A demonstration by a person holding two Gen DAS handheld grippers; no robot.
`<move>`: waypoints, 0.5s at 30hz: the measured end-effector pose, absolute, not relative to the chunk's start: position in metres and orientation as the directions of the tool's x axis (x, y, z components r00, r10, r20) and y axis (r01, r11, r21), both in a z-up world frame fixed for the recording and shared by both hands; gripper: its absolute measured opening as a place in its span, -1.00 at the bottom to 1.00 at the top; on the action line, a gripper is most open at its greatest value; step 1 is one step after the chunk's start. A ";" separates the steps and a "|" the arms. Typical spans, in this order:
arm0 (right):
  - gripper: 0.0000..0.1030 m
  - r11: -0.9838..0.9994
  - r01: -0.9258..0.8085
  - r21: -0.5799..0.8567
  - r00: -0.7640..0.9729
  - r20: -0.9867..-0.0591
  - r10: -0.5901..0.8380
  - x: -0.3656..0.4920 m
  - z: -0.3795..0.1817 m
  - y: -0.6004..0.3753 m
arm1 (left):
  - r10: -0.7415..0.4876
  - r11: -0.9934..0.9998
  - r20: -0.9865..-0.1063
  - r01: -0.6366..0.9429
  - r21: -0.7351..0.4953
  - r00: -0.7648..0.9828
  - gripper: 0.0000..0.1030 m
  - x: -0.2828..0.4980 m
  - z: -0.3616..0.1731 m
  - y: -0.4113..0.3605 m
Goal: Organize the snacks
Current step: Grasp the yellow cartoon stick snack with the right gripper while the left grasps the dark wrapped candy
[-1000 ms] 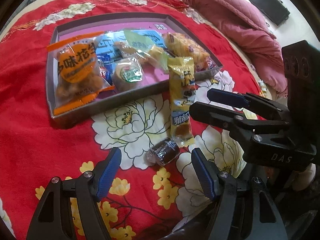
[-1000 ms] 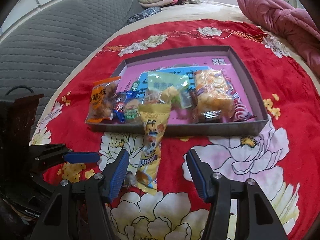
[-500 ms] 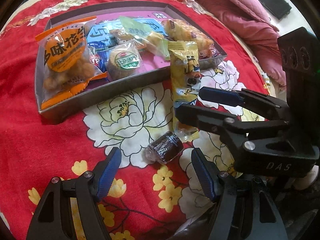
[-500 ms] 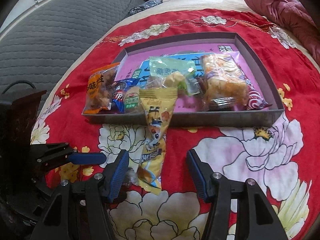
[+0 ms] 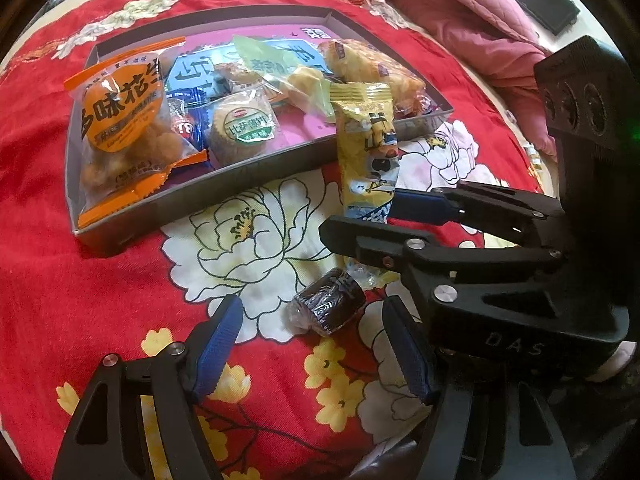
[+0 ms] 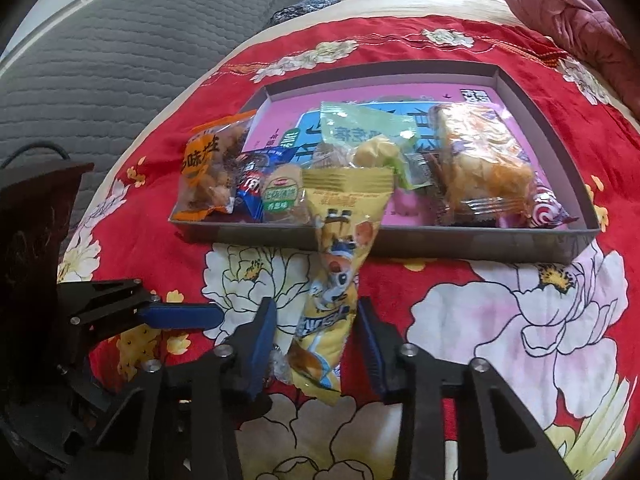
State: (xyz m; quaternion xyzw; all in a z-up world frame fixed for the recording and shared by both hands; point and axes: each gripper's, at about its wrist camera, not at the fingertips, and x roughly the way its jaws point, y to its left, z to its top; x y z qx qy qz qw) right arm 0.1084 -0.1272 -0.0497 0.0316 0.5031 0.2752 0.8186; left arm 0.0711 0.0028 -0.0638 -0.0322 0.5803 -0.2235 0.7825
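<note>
A long yellow snack packet (image 6: 336,268) lies on the red floral cloth, its top leaning on the front wall of the grey tray (image 6: 460,242). My right gripper (image 6: 316,340) is open, its fingers on either side of the packet's lower end, apart from it. The packet also shows in the left wrist view (image 5: 366,148), with the right gripper (image 5: 360,216) around it. A small dark wrapped candy (image 5: 328,306) lies on the cloth. My left gripper (image 5: 310,344) is open just short of the candy. The tray (image 5: 248,176) holds several snack packets.
A pink quilt (image 5: 452,20) lies at the far right of the bed. A grey quilted headboard (image 6: 120,60) rises at the left. An orange peanut packet (image 5: 120,128) overhangs the tray's left front corner. The left gripper's finger (image 6: 180,316) is close beside my right gripper.
Both grippers moved forward. My right gripper's jaws narrowed around the yellow packet's lower end. My left gripper drew nearer the dark candy.
</note>
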 end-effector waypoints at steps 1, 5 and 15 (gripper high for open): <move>-0.35 0.846 -0.417 0.331 0.343 -0.805 0.484 0.109 -0.050 -0.127 | -0.388 0.898 -0.893 0.314 -0.310 0.227 0.43 0.071 -0.064 0.003; -0.50 0.843 -0.404 0.355 0.338 -0.799 0.498 0.111 -0.051 -0.134 | -0.394 0.896 -0.889 0.311 -0.316 0.232 0.43 0.072 -0.064 0.002; -0.60 0.853 -0.398 0.338 0.373 -0.790 0.487 0.111 -0.044 -0.143 | -0.409 0.889 -0.884 0.318 -0.329 0.229 0.26 0.075 -0.066 -0.003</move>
